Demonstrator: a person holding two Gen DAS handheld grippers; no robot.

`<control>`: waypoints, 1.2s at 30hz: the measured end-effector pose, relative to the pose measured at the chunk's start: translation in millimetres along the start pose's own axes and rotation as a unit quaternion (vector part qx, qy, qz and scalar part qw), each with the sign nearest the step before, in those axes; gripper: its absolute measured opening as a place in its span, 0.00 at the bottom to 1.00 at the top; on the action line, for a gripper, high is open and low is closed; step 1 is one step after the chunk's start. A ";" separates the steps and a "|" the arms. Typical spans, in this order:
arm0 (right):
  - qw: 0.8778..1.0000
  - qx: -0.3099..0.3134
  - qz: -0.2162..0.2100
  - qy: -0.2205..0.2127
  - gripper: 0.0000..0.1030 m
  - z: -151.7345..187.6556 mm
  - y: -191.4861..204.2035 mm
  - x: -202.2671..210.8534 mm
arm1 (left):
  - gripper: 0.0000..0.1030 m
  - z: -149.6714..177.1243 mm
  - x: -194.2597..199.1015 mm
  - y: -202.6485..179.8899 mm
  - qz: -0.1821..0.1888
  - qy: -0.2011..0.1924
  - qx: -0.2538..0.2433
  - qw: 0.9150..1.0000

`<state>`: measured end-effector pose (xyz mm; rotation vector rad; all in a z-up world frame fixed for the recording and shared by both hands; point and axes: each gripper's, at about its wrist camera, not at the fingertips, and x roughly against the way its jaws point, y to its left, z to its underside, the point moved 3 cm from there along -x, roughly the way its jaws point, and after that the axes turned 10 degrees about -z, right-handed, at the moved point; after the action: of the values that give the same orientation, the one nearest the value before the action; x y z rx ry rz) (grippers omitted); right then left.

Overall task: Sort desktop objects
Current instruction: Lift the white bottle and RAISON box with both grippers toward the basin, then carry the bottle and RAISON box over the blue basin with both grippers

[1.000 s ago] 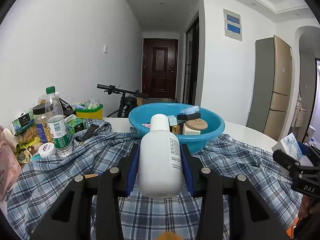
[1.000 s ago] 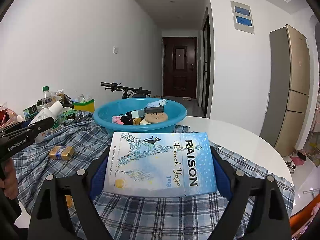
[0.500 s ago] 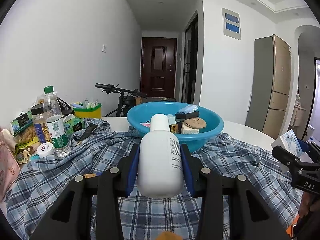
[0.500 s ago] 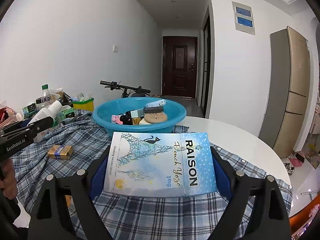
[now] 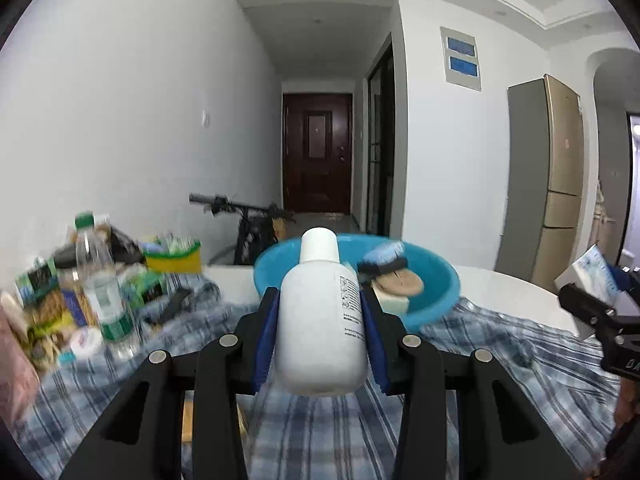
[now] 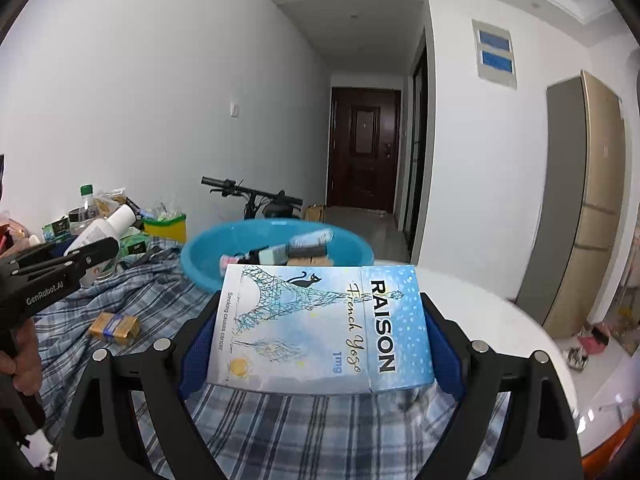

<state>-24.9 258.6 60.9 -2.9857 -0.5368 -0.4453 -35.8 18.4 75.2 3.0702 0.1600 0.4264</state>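
White round desk [image 6: 472, 308], mostly covered by a blue plaid shirt [image 6: 168, 300] spread flat. White walls, a hallway ending in a dark brown door [image 6: 364, 148], a tall grey-and-gold cabinet [image 6: 580, 200] at right, a bicycle [image 6: 256, 196] parked against the left wall behind the desk.

Blue plastic basin [image 6: 208, 248] at the far middle of the desk, holding a round wooden piece [image 5: 402, 282], a dark block and a few small items, blurred. Clutter at the far left edge: clear water bottle with green cap [image 5: 100, 280], snack packets, a small white jar lid [image 5: 86, 340], a yellow-green box [image 5: 172, 256]. Small gold-and-blue packet [image 6: 114, 326] lying on the shirt, left of the right tool.

Left tool [image 5: 320, 320] clamped on a white plastic bottle [image 5: 322, 316], cap pointing toward the basin, blue pads pressed to both sides. Right tool [image 6: 320, 328] clamped on a pale blue cigarette box [image 6: 320, 328] marked RAISON French Yogo, held flat between its pads, just short of the basin's near rim. Each tool visible at the edge of the other's view; part of a hand [image 6: 24, 352] on the left tool's grip.

Compared with a second ago: basin lower and closer in both views, now partly hidden behind bottle and box; grips unchanged.
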 end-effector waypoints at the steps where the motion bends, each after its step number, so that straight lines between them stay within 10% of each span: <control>1: 1.000 0.002 0.001 -0.003 0.85 -4.0 -0.6 -2.6 | 0.41 -3.9 -3.6 -0.4 -0.004 0.000 0.001 1.000; 36: 0.996 -0.011 0.004 -0.087 0.85 -141.1 -40.5 -148.3 | 0.41 -127.1 -170.8 -27.2 -0.009 -0.045 0.030 0.999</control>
<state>-210.0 230.1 152.7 -3.0655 -0.5376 -0.1915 -236.6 30.1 149.9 3.1361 0.2002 0.2875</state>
